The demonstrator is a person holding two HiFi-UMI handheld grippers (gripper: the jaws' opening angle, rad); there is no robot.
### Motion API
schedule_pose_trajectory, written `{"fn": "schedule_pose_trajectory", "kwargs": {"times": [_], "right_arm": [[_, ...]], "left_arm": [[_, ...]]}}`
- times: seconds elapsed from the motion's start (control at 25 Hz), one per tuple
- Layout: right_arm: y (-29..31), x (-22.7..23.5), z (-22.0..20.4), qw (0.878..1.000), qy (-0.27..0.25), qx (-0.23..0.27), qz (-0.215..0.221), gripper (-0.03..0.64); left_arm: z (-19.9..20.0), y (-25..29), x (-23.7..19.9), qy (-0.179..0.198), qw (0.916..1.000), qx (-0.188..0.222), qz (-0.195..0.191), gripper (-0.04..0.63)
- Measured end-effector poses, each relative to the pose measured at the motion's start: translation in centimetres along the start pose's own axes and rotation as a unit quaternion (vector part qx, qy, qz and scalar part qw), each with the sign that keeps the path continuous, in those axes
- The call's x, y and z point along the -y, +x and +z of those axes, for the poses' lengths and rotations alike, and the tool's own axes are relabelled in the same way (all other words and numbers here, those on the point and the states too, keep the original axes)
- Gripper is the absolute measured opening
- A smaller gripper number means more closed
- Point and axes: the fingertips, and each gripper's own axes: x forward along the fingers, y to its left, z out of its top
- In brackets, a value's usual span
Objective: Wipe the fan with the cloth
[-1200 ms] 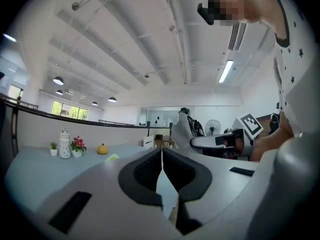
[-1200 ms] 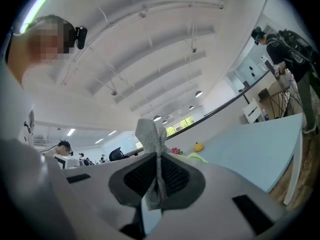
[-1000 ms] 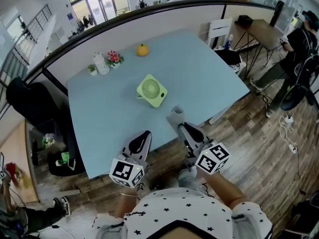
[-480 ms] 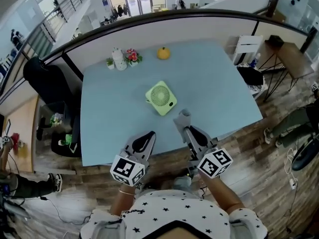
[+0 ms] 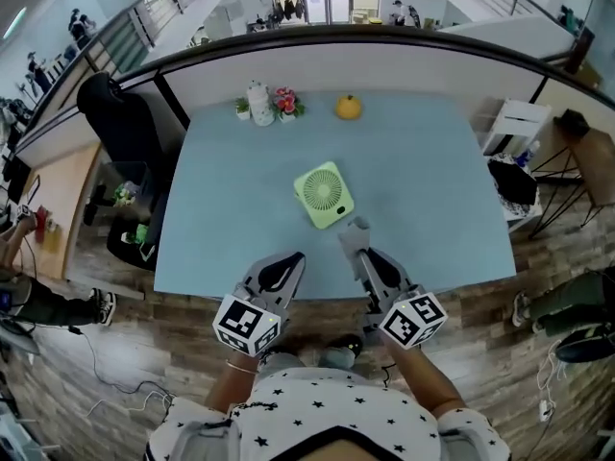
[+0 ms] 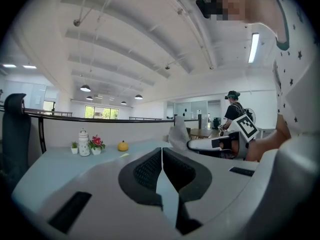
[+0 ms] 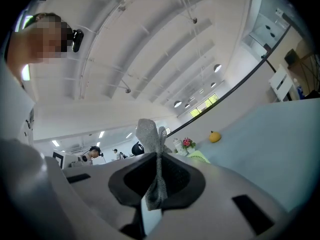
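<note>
Head view shows the small green fan (image 5: 324,194) near the middle of the light blue table (image 5: 432,190), its round grille turned up toward the camera and one corner pointing toward the person. Just beside that near corner, apart from the fan, a grey cloth (image 5: 356,229) sticks up out of the right tool (image 5: 357,248). In the right gripper view the right tool (image 7: 159,166) has its jaws clamped together on the cloth (image 7: 152,134), which stands up between them in a folded tuft, with a shorter end hanging down behind the pads; the green edge of the fan (image 7: 200,157) shows just past the jaw tips. The left tool (image 5: 286,265) hovers over the near edge of the table, to the left of the right one and well apart from the fan. In the left gripper view the left tool (image 6: 162,156) has its jaws pressed together with nothing between them, and the cloth (image 6: 177,134) appears off to the right. Along the far edge of the table stand a small potted plant (image 5: 241,107), a white jar (image 5: 258,104), a pot of pink flowers (image 5: 285,102) and, a little apart to the right, an orange fruit (image 5: 348,108). A black chair (image 5: 120,113) sits off the table's far left corner on the wooden floor (image 5: 115,353).
</note>
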Motion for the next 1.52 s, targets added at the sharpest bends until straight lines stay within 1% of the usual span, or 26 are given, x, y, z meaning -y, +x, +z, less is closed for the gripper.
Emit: {"fn": "schedule_pose_trajectory", "kwargs": {"times": [0.16,0.32,0.52,0.68,1.0,1.28,1.52], "right_arm": [[0.5,0.8,-0.3,1.0,-0.001,-0.013,0.02,0.021],[1.5,1.4,-0.9,0.999,-0.003,-0.03,0.031,0.021],[3.1,1.4,-1.3,0.998,-0.012,-0.048,0.047,0.021],[4.8,1.7,-1.6,0.996,-0.029,-0.067,0.052,0.021],[8.6,3.5,-1.5,0.994,-0.041,-0.092,0.049,0.021],[12.2,5.0,-3.1,0.986,-0.064,-0.14,0.062,0.021],[16.1,5.6,-5.7,0.977,-0.088,-0.178,0.076,0.023]], "left_arm": [[0.1,0.3,0.1,0.004,0.9998,-0.002,0.022,0.032],[0.1,-0.4,-0.4,0.005,0.9989,0.002,0.046,0.032],[-0.4,-1.0,-2.1,-0.009,0.9967,0.006,0.08,0.032],[-0.4,-0.7,-3.5,-0.012,0.9955,0.015,0.093,0.032],[1.2,2.1,-7.2,-0.005,0.9935,0.039,0.107,0.032],[0.7,2.8,-9.1,-0.019,0.9907,0.037,0.129,0.032],[0.2,2.1,-11.8,-0.026,0.9857,0.04,0.162,0.032]]}}
